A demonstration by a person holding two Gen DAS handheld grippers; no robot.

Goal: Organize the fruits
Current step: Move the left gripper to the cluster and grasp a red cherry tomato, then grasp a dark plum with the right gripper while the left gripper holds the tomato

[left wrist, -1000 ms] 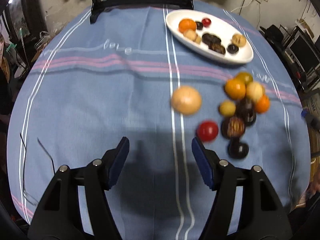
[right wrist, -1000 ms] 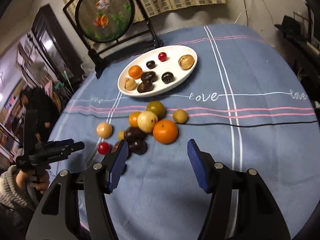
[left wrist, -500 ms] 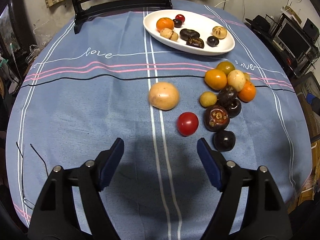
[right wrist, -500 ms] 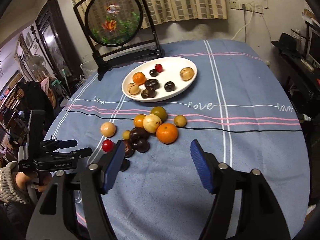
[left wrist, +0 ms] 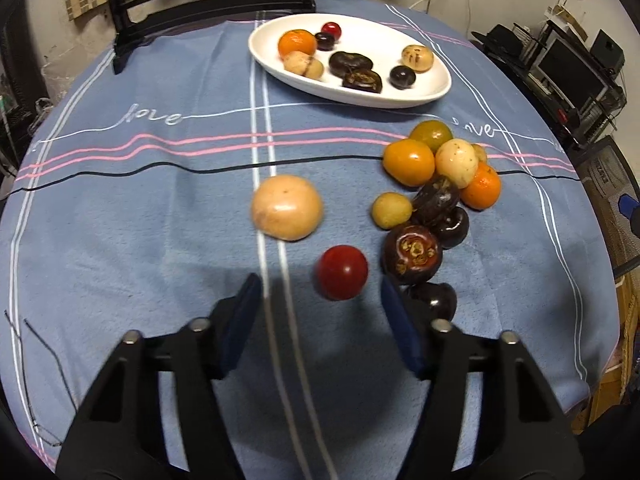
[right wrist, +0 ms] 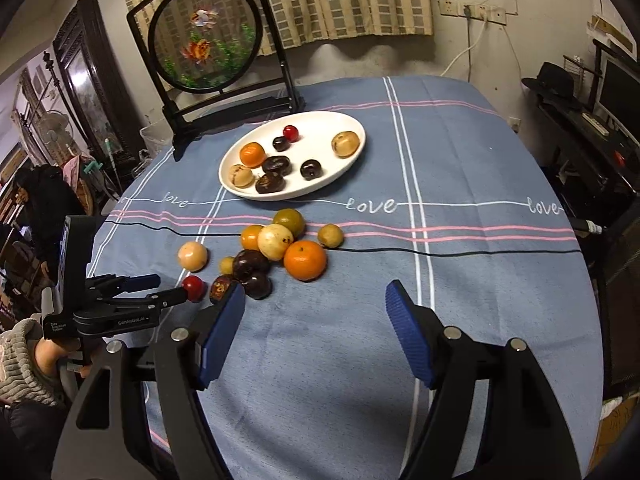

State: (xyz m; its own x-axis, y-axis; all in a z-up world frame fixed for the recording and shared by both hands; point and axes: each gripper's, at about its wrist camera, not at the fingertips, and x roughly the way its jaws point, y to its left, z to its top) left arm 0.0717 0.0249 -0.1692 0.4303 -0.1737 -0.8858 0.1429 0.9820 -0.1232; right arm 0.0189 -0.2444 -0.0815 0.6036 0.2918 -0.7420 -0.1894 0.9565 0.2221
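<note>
A white oval plate (left wrist: 380, 32) (right wrist: 320, 120) at the far side of the blue tablecloth holds several fruits. Nearer lies a loose pile of orange, yellow and dark fruits (left wrist: 436, 200) (right wrist: 305, 260), with a pale peach fruit (left wrist: 287, 207) (right wrist: 193, 255) apart to its left. A small red fruit (left wrist: 342, 272) (right wrist: 193, 288) sits just ahead of my left gripper (left wrist: 320, 304) (right wrist: 172, 287), between its fingertips. The jaws are closing, with a gap still showing on both sides. My right gripper (right wrist: 314, 300) hovers over bare cloth in front of the pile, its jaws opening with nothing between them.
A round painted screen on a black stand (right wrist: 204, 36) rises behind the plate. A thin dark wire (left wrist: 40, 360) lies on the cloth at the left. A desk with monitors (right wrist: 616, 92) stands past the table's right edge. A sleeved hand (right wrist: 24, 356) holds the left gripper.
The left gripper has moved forward to the red fruit, which now sits between its tips; its jaws widened, then narrowed. The right gripper's jaws have spread wider.
</note>
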